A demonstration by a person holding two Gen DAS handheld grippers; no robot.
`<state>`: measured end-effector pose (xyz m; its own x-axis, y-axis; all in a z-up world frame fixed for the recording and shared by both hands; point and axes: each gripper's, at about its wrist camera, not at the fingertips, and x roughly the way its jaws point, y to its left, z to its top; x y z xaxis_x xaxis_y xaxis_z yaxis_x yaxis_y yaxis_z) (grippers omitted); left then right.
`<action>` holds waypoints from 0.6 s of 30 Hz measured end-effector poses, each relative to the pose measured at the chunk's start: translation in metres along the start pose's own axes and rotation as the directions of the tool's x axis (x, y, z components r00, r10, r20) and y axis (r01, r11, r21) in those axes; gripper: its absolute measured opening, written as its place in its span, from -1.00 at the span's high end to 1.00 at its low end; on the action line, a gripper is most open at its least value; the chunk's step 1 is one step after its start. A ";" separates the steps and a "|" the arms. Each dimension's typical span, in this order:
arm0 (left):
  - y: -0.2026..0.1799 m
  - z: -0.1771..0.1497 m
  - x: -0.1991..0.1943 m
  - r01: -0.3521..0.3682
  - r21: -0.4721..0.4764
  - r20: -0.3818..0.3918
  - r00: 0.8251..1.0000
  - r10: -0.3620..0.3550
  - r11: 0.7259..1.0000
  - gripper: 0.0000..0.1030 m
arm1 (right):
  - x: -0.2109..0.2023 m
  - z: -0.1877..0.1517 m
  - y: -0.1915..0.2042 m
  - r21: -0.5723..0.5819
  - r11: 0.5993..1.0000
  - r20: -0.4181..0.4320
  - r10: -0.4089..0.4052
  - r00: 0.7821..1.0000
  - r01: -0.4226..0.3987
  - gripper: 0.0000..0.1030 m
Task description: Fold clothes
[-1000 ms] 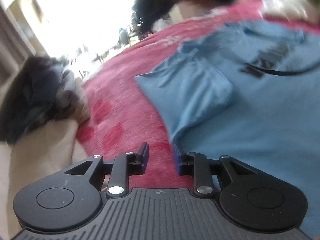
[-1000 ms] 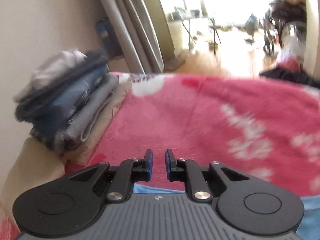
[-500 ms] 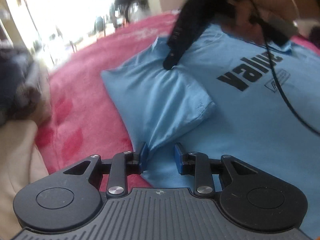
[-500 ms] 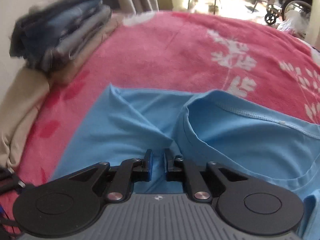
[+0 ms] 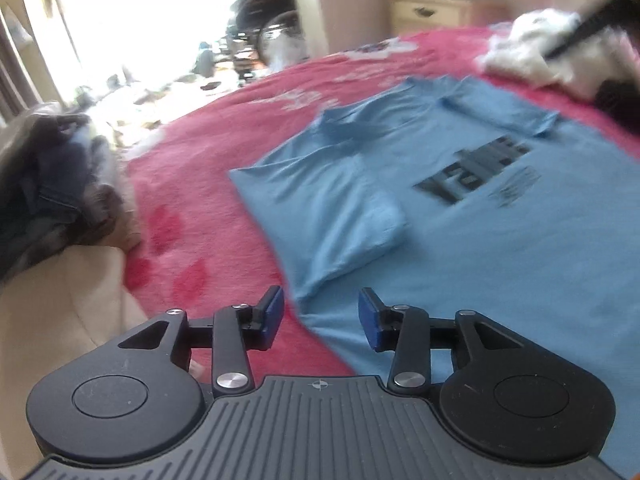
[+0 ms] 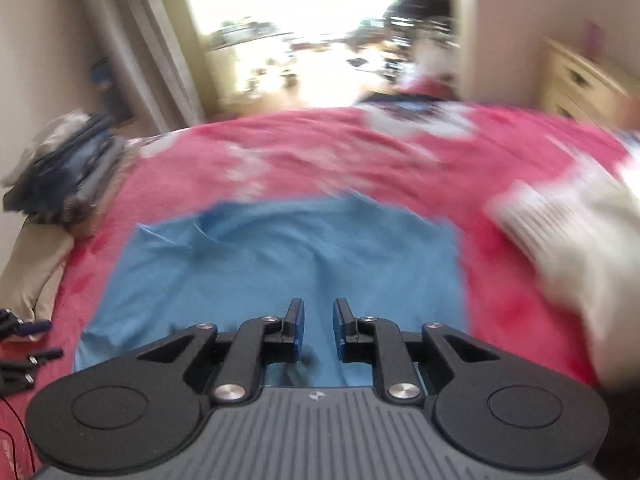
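Observation:
A light blue T-shirt (image 5: 500,248) with dark lettering lies flat on a red bed cover (image 5: 224,152). Its left sleeve (image 5: 324,204) is folded in over the body. My left gripper (image 5: 320,316) is open and empty, just above the shirt's left edge below the sleeve. In the right wrist view the shirt (image 6: 280,264) spreads ahead, blurred. My right gripper (image 6: 319,328) is open with a small gap and empty, held above the shirt's near part.
A stack of folded dark clothes (image 5: 44,184) sits at the left on a beige pillow (image 5: 60,304), also in the right wrist view (image 6: 68,172). A white garment pile (image 6: 572,232) lies at the right. A cream dresser (image 5: 428,12) stands beyond the bed.
My left gripper let go of the sleeve edge, opened wider and drew back. My right gripper rose and pulled back from the collar; its jaws opened a little.

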<state>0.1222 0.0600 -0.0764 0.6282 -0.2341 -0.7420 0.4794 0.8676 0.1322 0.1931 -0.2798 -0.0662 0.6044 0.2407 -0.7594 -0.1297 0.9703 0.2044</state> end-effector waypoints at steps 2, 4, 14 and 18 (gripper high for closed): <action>-0.003 0.002 -0.010 0.119 -0.036 -0.011 0.993 -0.120 0.992 0.07 | -0.022 -0.033 -0.014 0.068 0.998 -0.005 -0.014 1.000 0.014 0.64; -0.010 -0.003 -0.016 0.225 -0.077 -0.053 0.972 -0.229 0.971 0.02 | -0.045 -0.067 -0.027 0.136 0.990 -0.011 -0.028 1.000 0.029 0.64; -0.024 -0.069 -0.026 0.427 -0.369 -0.297 0.787 -0.540 0.825 0.02 | -0.108 -0.209 -0.087 0.468 0.876 -0.071 -0.093 0.993 0.116 0.46; -0.021 -0.096 -0.028 0.402 -0.464 -0.363 0.726 -0.584 0.789 0.02 | -0.114 -0.235 -0.104 0.536 0.833 -0.081 -0.113 0.990 0.139 0.42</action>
<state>0.0357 0.0907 -0.1219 -0.0463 -0.5171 -0.8547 0.3465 0.7942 -0.4992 -0.0470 -0.4027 -0.1457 0.5491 0.1309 -0.8254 0.3975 0.8279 0.3957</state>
